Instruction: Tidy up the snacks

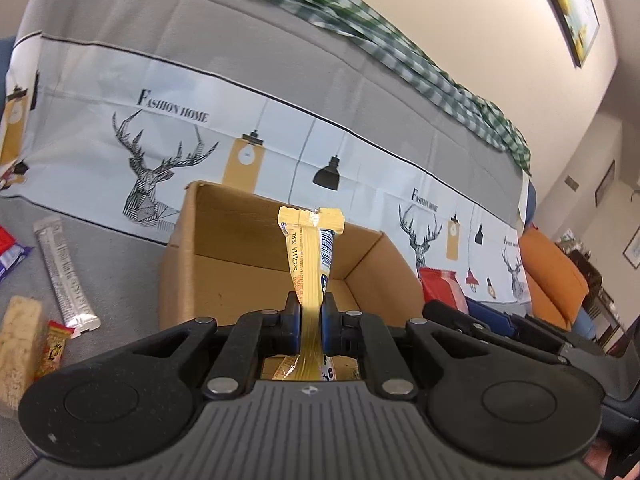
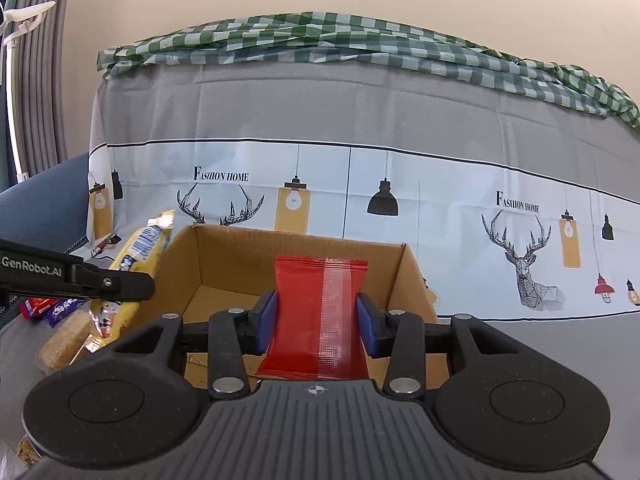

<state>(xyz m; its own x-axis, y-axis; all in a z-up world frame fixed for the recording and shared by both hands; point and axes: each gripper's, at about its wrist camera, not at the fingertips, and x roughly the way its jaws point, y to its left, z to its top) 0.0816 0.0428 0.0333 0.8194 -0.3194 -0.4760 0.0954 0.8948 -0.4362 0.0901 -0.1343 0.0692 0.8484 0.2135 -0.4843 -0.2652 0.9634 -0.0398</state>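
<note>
An open cardboard box point(image 1: 208, 240) point(image 2: 224, 256) stands on the grey sofa seat, right ahead of both grippers. My left gripper point(image 1: 310, 312) is shut on a thin yellow snack packet point(image 1: 310, 248) that sticks up over the box's near edge. My right gripper point(image 2: 317, 316) is shut on a red snack pouch point(image 2: 316, 312) held above the box's near wall. The right wrist view also shows the left gripper's finger point(image 2: 120, 280) at the box's left side with the yellow packet point(image 2: 140, 248). In the left wrist view the red pouch point(image 1: 440, 284) and the right gripper's arm point(image 1: 500, 328) show at the box's right.
Loose snacks lie on the seat left of the box: a silver stick packet point(image 1: 64, 276), a pale rice bar point(image 1: 18, 340), a small red-yellow wrapper point(image 1: 56, 344), purple wrappers point(image 2: 56, 308). A printed cloth point(image 2: 360, 200) covers the sofa back, with a green checked cloth point(image 2: 320, 36) on top. An orange cushion point(image 1: 552, 276) sits right.
</note>
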